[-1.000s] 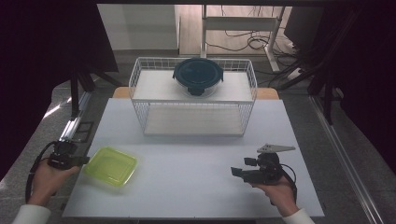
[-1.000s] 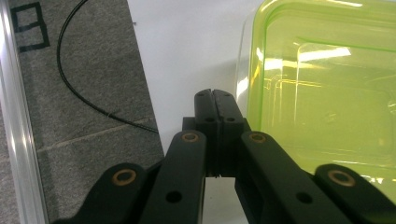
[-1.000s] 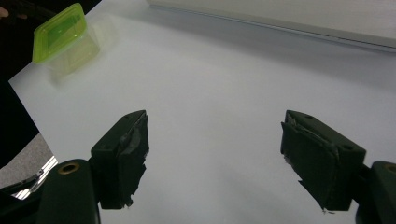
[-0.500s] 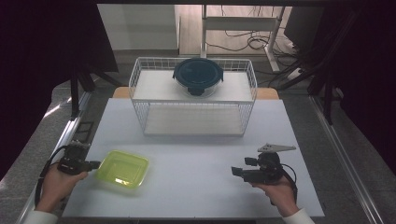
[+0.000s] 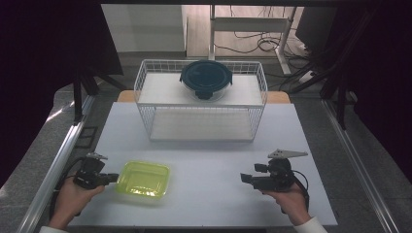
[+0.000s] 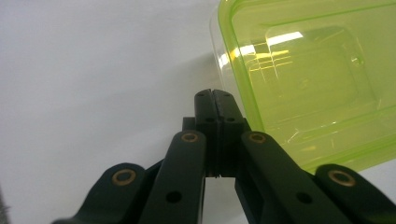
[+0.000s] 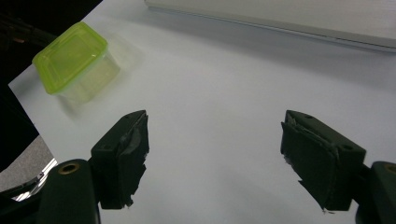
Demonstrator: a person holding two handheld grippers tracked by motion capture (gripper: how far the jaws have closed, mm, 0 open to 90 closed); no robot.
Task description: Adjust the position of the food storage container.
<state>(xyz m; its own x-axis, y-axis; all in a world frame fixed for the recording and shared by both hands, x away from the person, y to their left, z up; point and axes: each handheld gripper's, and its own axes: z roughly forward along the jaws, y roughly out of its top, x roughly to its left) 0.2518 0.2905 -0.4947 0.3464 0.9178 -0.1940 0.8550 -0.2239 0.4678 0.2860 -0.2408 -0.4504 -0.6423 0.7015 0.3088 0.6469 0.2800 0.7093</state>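
Observation:
A clear container with a yellow-green lid (image 5: 143, 178) sits on the white table near its front left; it also shows as the container (image 6: 308, 84) and, far off and tilted, as the container (image 7: 70, 56). My left gripper (image 5: 114, 178) is shut with nothing between its jaws, and its tips (image 6: 214, 95) rest against the container's left edge. My right gripper (image 5: 244, 178) is held level over the table's front right. It points left and stands open (image 7: 212, 154) with bare table between its pads.
A white wire basket (image 5: 201, 124) stands at the back middle of the table (image 5: 214, 155). A round container with a dark blue-green lid (image 5: 206, 79) sits on top of it. A metal rail (image 5: 63, 155) runs along the table's left side.
My left gripper has moved right along the table's front, and the yellow-green container has slid right ahead of it. The right gripper has stayed put.

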